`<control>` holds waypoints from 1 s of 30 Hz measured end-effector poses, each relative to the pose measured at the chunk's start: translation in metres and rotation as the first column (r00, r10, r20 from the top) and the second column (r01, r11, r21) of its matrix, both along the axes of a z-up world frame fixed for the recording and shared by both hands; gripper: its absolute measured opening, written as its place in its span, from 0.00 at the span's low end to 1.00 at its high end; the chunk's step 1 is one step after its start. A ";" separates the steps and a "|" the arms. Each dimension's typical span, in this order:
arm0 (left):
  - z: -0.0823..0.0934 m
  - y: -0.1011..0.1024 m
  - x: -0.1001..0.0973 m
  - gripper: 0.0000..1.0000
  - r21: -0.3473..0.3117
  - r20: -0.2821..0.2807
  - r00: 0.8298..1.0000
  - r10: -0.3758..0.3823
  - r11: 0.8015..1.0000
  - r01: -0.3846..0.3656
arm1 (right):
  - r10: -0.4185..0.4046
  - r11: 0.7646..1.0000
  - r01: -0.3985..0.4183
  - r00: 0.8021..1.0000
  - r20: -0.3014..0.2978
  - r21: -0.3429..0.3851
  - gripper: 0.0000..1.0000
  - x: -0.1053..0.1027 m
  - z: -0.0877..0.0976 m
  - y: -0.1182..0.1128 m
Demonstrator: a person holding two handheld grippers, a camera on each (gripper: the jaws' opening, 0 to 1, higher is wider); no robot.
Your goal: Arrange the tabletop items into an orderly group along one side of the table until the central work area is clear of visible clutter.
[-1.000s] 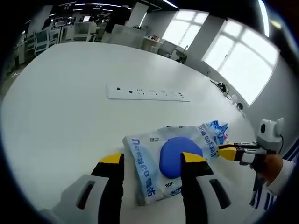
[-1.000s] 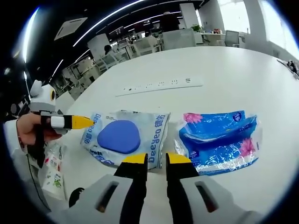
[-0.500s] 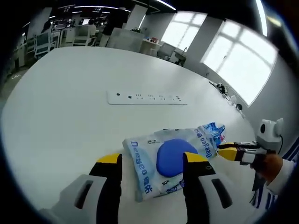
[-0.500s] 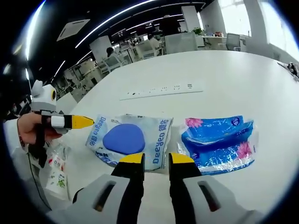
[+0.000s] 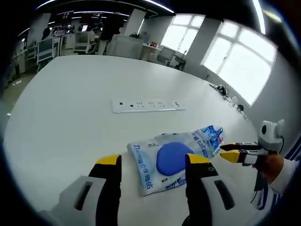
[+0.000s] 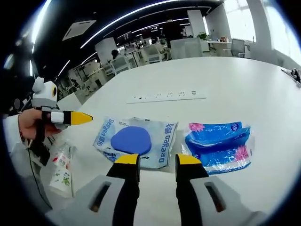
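We are holding our left gripper point(image 5: 153, 162) wide apart and our right gripper point(image 6: 158, 161) narrowly parted, both empty and drawing back. Just beyond is lying the crinkly wipes pack point(image 6: 136, 141), its rounded blue lid point(image 6: 131, 140) shut, beside the glossy blue tissue pack point(image 6: 218, 145); farther, the flat power strip point(image 6: 166, 96).
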State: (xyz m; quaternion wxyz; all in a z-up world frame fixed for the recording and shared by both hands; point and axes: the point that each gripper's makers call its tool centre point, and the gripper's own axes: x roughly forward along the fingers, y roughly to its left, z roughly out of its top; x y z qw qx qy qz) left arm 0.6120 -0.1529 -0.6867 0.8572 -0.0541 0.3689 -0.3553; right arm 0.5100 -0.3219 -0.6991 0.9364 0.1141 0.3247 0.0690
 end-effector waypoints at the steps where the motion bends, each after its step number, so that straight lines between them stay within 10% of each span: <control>1: 0.003 0.002 -0.001 0.55 -0.003 0.005 1.000 0.001 1.000 -0.001 | 0.002 1.000 -0.002 1.000 0.006 0.000 0.29 -0.001 0.002 0.000; 30: 0.059 0.046 -0.058 0.58 -0.019 0.092 0.996 0.016 1.000 -0.015 | 0.137 0.991 -0.135 0.983 0.124 -0.024 0.35 -0.041 0.050 0.030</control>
